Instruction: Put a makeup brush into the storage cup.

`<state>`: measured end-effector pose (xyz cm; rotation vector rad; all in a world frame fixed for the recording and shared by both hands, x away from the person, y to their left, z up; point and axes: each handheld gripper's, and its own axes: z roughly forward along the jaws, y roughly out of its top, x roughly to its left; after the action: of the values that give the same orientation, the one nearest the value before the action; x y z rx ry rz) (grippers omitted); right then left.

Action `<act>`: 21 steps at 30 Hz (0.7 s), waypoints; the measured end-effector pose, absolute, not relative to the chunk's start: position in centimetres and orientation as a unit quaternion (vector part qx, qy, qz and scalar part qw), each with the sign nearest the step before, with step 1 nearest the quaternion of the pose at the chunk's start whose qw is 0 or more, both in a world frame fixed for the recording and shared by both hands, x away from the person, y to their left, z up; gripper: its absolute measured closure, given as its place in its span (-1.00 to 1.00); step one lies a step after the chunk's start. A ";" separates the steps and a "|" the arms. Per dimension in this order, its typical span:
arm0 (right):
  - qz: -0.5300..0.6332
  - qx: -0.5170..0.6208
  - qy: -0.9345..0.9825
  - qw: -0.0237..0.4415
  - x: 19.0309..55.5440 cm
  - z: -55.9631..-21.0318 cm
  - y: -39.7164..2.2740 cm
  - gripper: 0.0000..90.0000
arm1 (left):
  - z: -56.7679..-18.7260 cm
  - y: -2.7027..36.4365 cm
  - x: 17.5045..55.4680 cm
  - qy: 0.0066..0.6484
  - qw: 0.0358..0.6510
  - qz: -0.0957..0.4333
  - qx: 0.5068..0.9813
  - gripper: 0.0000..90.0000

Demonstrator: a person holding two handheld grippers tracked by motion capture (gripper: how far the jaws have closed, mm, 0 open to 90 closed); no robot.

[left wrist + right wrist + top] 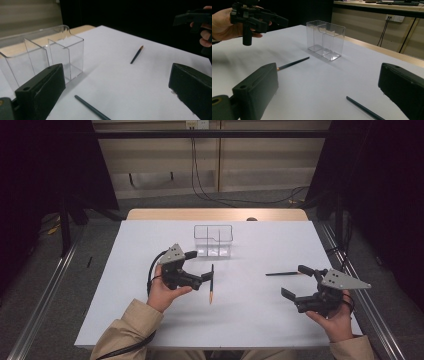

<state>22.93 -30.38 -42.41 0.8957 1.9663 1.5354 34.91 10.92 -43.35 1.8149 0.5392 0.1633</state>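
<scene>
Two thin dark pencils with orange tips lie on the white table [150, 320]. One pencil [211, 284] [92, 108] [293, 62] lies lengthwise just right of my left gripper [200, 266] [117, 77], which is open and holds nothing. The other pencil [282, 273] [137, 54] [364, 108] lies crosswise, just left of my right gripper [297, 281] [327, 77], also open with nothing in it. A clear plastic organizer [213, 240] [50, 52] [325, 40] with several compartments stands upright behind the left gripper, nothing inside it.
The table's wooden far edge [215, 214] runs behind the organizer. Dark curtains stand at both sides, and cables [200, 185] lie on the floor beyond. Metal rails [40, 305] run along the table's left and right sides.
</scene>
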 end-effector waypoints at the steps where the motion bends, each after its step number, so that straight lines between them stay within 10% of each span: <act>1: 0.562 0.327 0.720 0.243 22.9 -42.4 -30.4 -0.95 | -43.3 10.8 35.1 0.237 0.570 0.070 0.784 -0.99; 21: 0.560 0.324 0.724 0.240 23.0 -42.5 -30.2 -0.95 | -42.5 7.5 36.5 0.294 0.382 0.045 0.875 -0.99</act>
<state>22.96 -30.19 -42.50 0.8879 1.9811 1.5330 36.54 7.52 -42.45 2.2323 0.7504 0.1139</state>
